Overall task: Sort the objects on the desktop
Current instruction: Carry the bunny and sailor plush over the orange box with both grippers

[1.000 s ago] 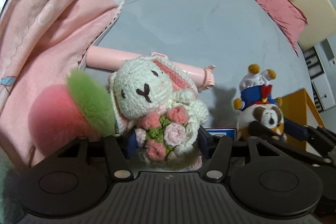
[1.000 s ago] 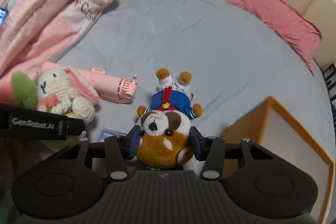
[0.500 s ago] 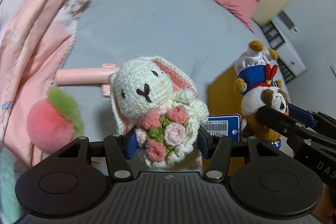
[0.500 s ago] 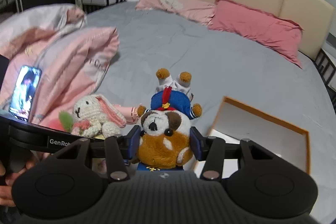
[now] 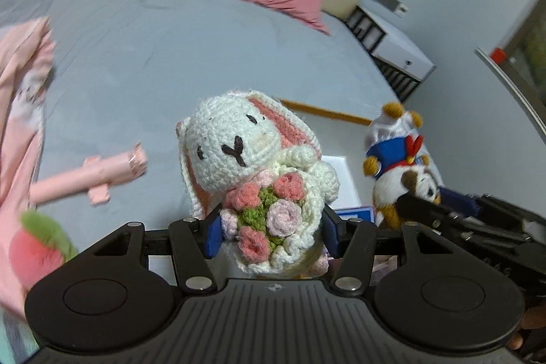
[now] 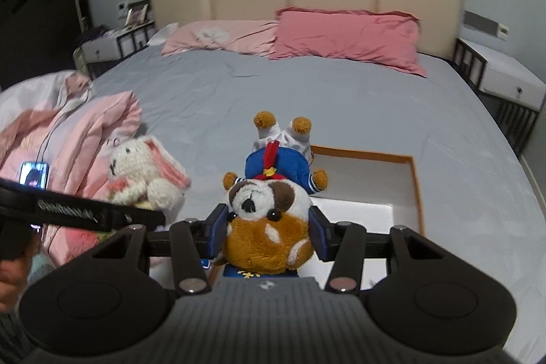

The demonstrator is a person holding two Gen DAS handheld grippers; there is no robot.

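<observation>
Left gripper [image 5: 271, 229] clamps the crochet bunny [image 5: 252, 166]; right gripper [image 6: 268, 232] squeezes the upside-down plush dog [image 6: 269, 214].

Both your grippers are clamped on plush toys.
Your left gripper [image 5: 271, 229] pinches the crochet rabbit [image 5: 252, 166] between blue pads, angled downward. Your right gripper [image 6: 268, 229] squeezes the plush dog [image 6: 269, 220] head-first, legs up. Your left hand [image 6: 13, 268] shows blurred at the left edge, on the handle.
</observation>
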